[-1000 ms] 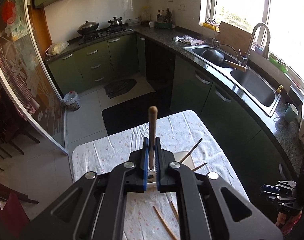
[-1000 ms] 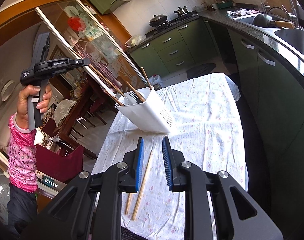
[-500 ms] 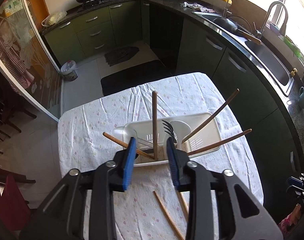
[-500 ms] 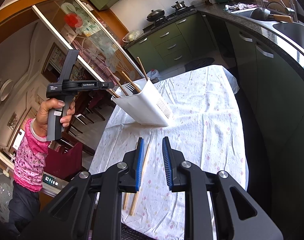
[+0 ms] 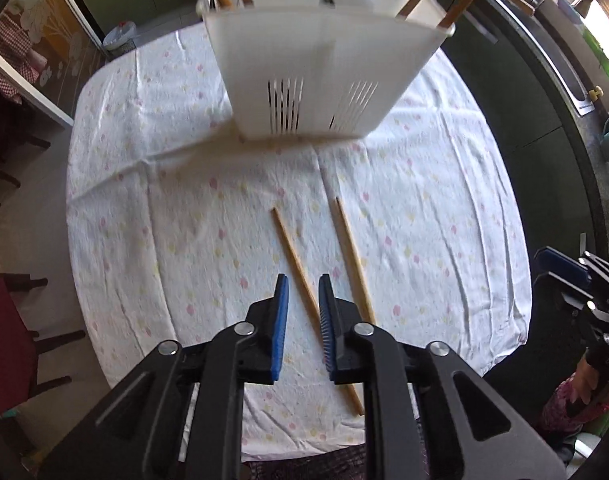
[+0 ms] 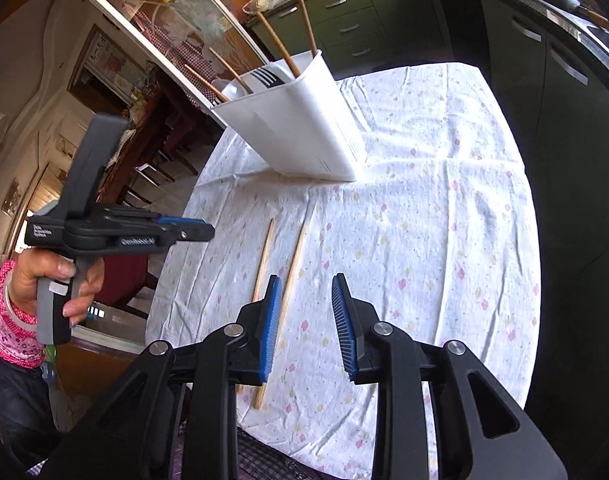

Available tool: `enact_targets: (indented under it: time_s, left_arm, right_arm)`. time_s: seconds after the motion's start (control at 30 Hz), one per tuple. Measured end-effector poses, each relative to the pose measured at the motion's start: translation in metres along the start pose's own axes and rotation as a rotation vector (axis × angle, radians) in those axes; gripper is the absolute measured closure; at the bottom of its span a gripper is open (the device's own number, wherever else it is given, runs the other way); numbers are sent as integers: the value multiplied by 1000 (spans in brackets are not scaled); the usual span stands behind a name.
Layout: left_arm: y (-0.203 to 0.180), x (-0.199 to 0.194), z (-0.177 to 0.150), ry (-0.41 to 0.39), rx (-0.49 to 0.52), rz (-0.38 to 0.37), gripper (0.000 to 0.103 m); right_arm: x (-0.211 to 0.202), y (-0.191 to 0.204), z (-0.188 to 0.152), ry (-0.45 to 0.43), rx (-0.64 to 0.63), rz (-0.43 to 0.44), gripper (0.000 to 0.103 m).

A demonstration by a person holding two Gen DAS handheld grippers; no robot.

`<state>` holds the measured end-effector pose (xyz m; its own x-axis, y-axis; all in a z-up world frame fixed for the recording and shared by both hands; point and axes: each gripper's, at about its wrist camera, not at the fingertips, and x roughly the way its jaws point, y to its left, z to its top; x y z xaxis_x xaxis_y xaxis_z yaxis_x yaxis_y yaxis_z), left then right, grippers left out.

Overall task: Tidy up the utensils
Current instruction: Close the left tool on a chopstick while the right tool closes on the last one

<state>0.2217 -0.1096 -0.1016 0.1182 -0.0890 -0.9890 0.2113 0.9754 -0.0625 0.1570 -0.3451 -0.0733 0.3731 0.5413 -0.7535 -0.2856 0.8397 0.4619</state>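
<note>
Left hand-held gripper [image 5: 303,312] held above surface [image 5: 424,200], pads narrowly apart after closing, nothing clamped. Right hand-held gripper [image 6: 306,312] pads apart after opening, empty. Two chopsticks [image 5: 350,256] laid flat on surface, at 6 o'clock from white utensil holder [image 5: 324,68]. Utensils stood in holder.

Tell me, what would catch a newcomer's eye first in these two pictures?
Probably the white utensil holder standing at the far side of the flowered tablecloth, with wooden handles and a fork sticking out of its top. Next, two bare chopsticks lie side by side on the cloth in front of it. Over them hangs the left gripper, its blue fingers apart with nothing between them.
</note>
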Motion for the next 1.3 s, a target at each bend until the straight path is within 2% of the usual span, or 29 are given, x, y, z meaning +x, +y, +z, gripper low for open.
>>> enact_targets:
  time_s: [0.07,0.17,0.63,0.8,1.0,1.1,1.3]
  left_arm:
    - [4,31,-6,68,-30,9,92]
    - [10,58,-7,117,-86,-2,92]
    - [17,85,6,177,-170,14,92]
    - [11,85,6,173,-169,28,92]
    - [0,84,4,151,-120,58,95]
    - [12,82,-5,151,-131,36,97]
    - [46,60,-17,93,-155,-1,97]
  right_arm:
    - [9,5,-3,19,-11,3,75]
    - [17,10,-8,41,-28,-7,75]
    - [23,-18,-17,79,10,-41,75]
    - [30,-9,-14,132,1,-72,75]
    - [59,8,2,254,15,-123,75]
    - [79,18,10,306,14,-150,70]
    - [131,40,29,404,-13,-232,70]
